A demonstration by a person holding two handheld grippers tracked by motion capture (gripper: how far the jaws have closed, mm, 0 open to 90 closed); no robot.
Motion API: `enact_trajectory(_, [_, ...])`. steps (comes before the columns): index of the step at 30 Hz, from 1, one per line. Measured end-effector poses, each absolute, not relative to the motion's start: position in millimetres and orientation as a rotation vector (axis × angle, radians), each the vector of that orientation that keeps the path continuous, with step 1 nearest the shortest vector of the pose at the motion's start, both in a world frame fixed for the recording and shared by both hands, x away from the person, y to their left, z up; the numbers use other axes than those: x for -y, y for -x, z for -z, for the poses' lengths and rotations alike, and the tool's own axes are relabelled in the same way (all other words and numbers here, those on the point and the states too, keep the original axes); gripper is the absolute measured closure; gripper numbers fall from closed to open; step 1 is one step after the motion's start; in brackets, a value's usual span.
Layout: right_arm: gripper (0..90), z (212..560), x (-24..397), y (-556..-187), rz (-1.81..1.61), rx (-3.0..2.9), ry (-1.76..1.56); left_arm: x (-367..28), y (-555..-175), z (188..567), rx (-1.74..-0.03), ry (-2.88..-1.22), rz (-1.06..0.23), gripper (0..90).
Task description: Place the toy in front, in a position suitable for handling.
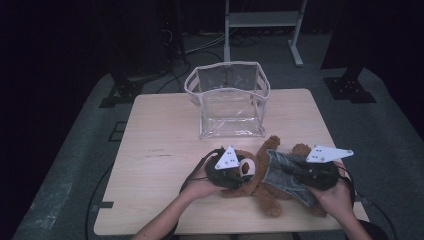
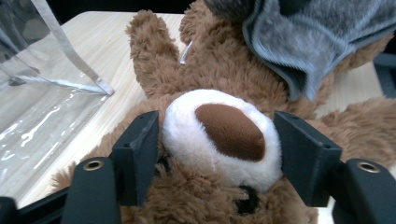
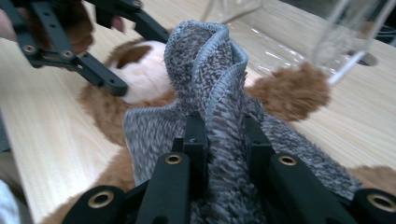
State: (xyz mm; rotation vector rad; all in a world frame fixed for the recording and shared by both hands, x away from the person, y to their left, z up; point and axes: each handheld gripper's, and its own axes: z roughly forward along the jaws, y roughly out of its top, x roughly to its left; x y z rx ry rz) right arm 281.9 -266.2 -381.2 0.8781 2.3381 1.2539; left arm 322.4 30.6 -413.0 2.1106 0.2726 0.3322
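**Brown plush bear, halfway into (or out of) its grey vest**

Brown fuzzy teddy bear point(image 1: 262, 182) is lying on its back on the near side of the wooden table point(image 1: 155, 150), just in front of the clear plastic bag point(image 1: 230, 100).

Starting on the left: the left gripper point(image 2: 219, 140) has its jaws straddling the bear's white muzzle point(image 2: 219, 135), one on each side. They look close to the fur but I can't really tell if they're squeezing, so I'd call it a loose bracket around the head.

Over on the right, the right gripper point(image 3: 224, 135) is clamped on a bunched-up fold of the grey knit vest point(image 3: 210, 74), lifting it off the bear's body.

My guess is this is the clothes-tugging step. The next move probably needs the left one to hold the head steady while the right pulls the fabric along the torso without dragging the whole bear.
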Motion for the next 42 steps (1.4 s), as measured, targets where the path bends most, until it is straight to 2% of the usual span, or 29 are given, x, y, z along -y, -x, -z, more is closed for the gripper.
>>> enact_trajectory(10, [75.6,384,289,-295,-1.235,-2.310,-1.000,-33,-317,413,-0.266,-2.129,-0.339,34.7])
enact_trajectory(15, [76.1,389,276,-300,-1.251,-2.354,-0.987,-33,-317,409,-0.281,-2.098,-0.322,26.8])
enact_trajectory(17, [76.1,389,269,-302,-1.270,-2.378,-0.971,-32,-317,408,-0.280,-2.096,-0.324,26.5])
enact_trajectory(18, [76.1,389,266,-302,-1.278,-2.384,-0.961,-32,-317,408,-0.278,-2.102,-0.326,27.0])
enact_trajectory(22, [75.9,387,246,-303,-1.265,-2.407,-0.897,-36,-315,412,-0.281,-2.173,-0.388,41.6])
enact_trajectory(34, [76.0,393,275,-315,-1.267,-2.369,-1.034,-48,-302,413,-0.281,-2.162,-0.402,41.8])
enact_trajectory(42, [75.9,380,252,-314,-1.277,-2.407,-0.922,-49,-304,410,-0.277,-2.185,-0.414,42.7])
